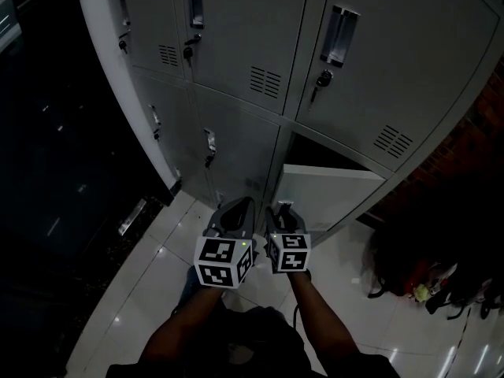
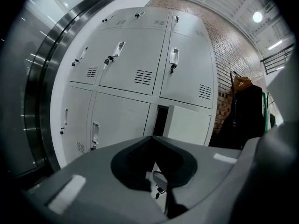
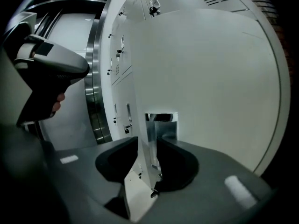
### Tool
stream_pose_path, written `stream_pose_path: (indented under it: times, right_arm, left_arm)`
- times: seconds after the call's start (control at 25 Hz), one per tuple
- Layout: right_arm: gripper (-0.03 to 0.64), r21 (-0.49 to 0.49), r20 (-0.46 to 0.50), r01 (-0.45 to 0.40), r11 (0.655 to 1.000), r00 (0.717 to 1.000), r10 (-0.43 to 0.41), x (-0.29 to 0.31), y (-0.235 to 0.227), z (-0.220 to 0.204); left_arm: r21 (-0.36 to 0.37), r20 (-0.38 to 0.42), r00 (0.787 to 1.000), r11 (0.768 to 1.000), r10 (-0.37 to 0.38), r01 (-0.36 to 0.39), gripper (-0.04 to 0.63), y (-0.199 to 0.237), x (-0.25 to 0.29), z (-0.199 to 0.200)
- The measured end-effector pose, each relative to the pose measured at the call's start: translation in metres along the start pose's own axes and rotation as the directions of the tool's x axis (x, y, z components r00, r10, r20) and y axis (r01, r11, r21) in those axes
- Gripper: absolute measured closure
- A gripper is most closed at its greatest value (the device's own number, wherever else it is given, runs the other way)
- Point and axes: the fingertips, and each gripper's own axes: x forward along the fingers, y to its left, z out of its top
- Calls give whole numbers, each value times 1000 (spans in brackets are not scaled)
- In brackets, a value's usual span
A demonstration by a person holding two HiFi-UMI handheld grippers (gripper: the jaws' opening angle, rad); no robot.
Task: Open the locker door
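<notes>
The grey locker bank (image 1: 236,46) fills the upper head view. Its lower right door (image 1: 327,195) stands ajar, with a dark gap (image 1: 323,152) behind it. My right gripper (image 1: 282,209) is at that door's free edge. In the right gripper view the door (image 3: 210,78) runs edge-on between the jaws of the right gripper (image 3: 148,141), which are closed on the edge just below the shiny recessed handle (image 3: 161,122). My left gripper (image 1: 236,207) hovers just left of it, jaws together and empty. Ahead of the left gripper (image 2: 152,139) the door (image 2: 189,125) shows slightly open.
Dark bags (image 1: 425,270) lie on the tiled floor (image 1: 157,266) at the right, below a brick wall (image 1: 480,124). A dark glass wall with a steel frame (image 2: 42,101) borders the lockers on the left. A dark coat (image 2: 243,111) hangs to the right.
</notes>
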Motion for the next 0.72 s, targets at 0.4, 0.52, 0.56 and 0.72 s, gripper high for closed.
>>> stream_pose_path:
  times: [0.4, 0.52, 0.56, 0.72]
  right_arm:
    - [497, 0, -73, -28, 1000, 997, 28, -47, 12, -20]
    - [505, -7, -92, -40, 999, 995, 39, -60, 13, -25]
    - [505, -10, -97, -45, 999, 994, 44, -65, 14, -27]
    - [505, -22, -111, -60, 998, 992, 57, -82, 14, -34]
  left_arm:
    - [-3, -26, 1000, 1000, 15, -15, 591, -31, -40, -1]
    - [-14, -19, 1000, 1000, 22, -22, 591, -41, -50, 0]
    - [-20, -15, 1000, 1000, 24, -25, 591, -44, -53, 0]
    - [-30, -6, 1000, 999, 30, -30, 591, -61, -65, -3]
